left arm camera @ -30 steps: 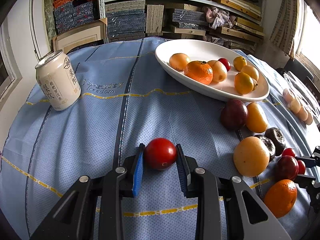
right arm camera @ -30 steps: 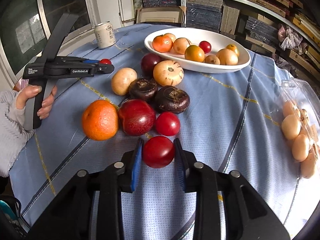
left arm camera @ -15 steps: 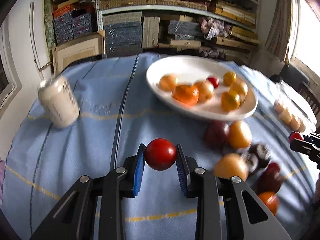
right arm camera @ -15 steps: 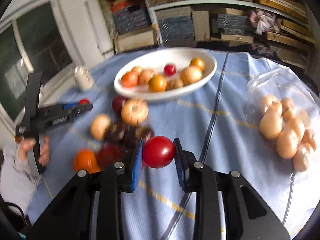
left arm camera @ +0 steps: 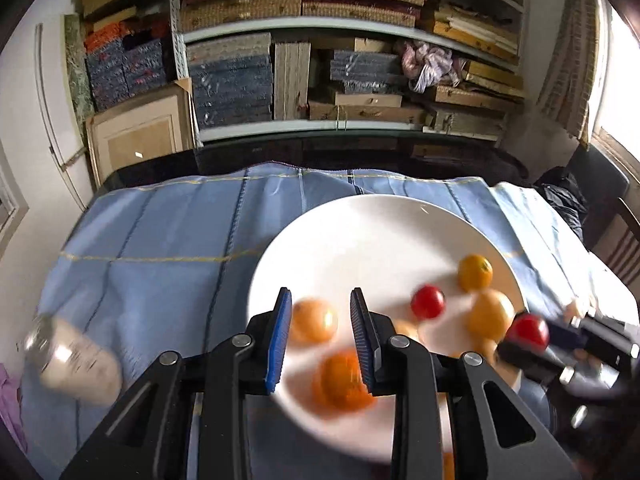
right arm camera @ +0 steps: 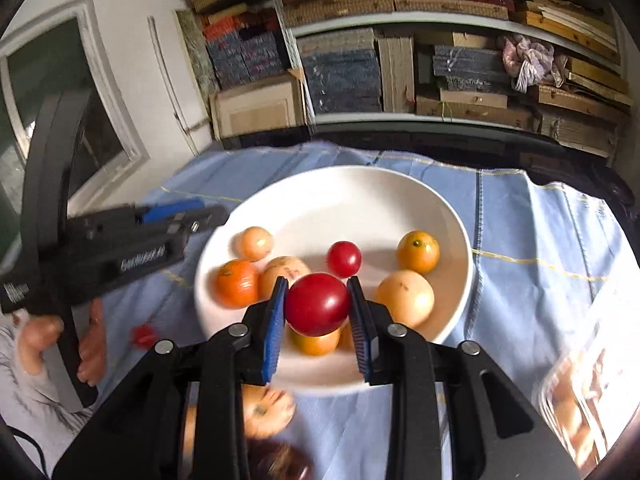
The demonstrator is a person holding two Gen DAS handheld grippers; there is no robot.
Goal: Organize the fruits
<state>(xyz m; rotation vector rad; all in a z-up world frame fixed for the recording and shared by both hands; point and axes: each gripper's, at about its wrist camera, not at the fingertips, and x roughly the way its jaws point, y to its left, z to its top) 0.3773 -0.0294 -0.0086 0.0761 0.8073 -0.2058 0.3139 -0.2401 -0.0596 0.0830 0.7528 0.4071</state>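
Jaws of the right gripper [right arm camera: 316, 306] clamp a red tomato [right arm camera: 316, 304], held above the near side of the white bowl [right arm camera: 456, 216]. Jaws of the left gripper [left arm camera: 318, 338] stand wide apart with nothing between them, over the bowl's left part. Only the right wrist view shows a small red tomato [right arm camera: 143, 335] lying on the blue-clothed counter [right arm camera: 532, 264], left of the bowl and below the left gripper. Only the left wrist view shows the pale can [left arm camera: 76, 360] at the counter's left, badly blurred. Inside the bowl sit a tangerine [right arm camera: 237, 283], a cherry tomato [right arm camera: 344, 259] and several yellow-orange fruits. Fruits nearest me are smeared and partly hidden behind the gripper; a clear package [right arm camera: 580, 400] at the right edge is cut off.
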